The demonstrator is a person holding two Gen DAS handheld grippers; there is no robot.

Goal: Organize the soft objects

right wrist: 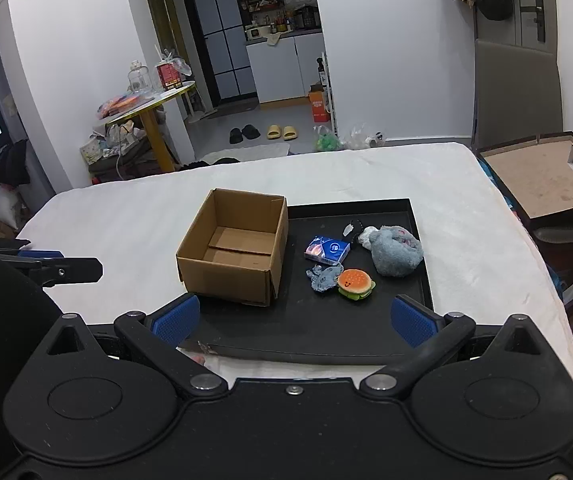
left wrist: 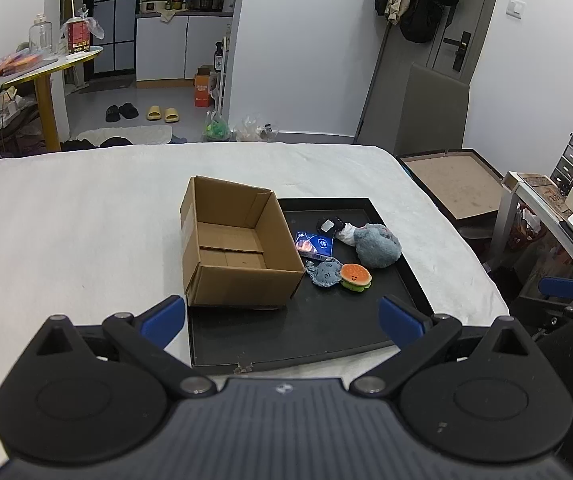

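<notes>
1. We see an open cardboard box (right wrist: 232, 250) standing on the left part of a black tray (right wrist: 318, 328), which lies on a white-covered bed (right wrist: 126, 216). The box is empty – only its folded bottom flaps show.

2. The soft things all lie on the tray to the right of the box: a grey plush toy (right wrist: 396, 252), a burger-shaped plush (right wrist: 355, 284) and, touching its left side, a small blue-grey fabric piece (right wrist: 324, 278).

3. Among them we also find a blue tissue pack (right wrist: 328, 250) just beside the box wall, and a small black item (right wrist: 352, 228) next to something white and crumpled (right wrist: 367, 236) at the grey plush's far-left edge; we cannot tell what those 2 are.

4. Our left gripper (left wrist: 282, 322) hovers over the near edge of the tray with its blue pads spread wide and nothing between them.

5. Our right gripper (right wrist: 294, 320) hangs at the same near edge, likewise spread wide and empty; the burger plush sits just ahead of it.

6. As we judge it, the task is at its very start – 0 items are in the box, and every soft piece is left to be picked up and dropped in.

7. The burger plush or the fabric piece looks the nearest first pick.
</notes>
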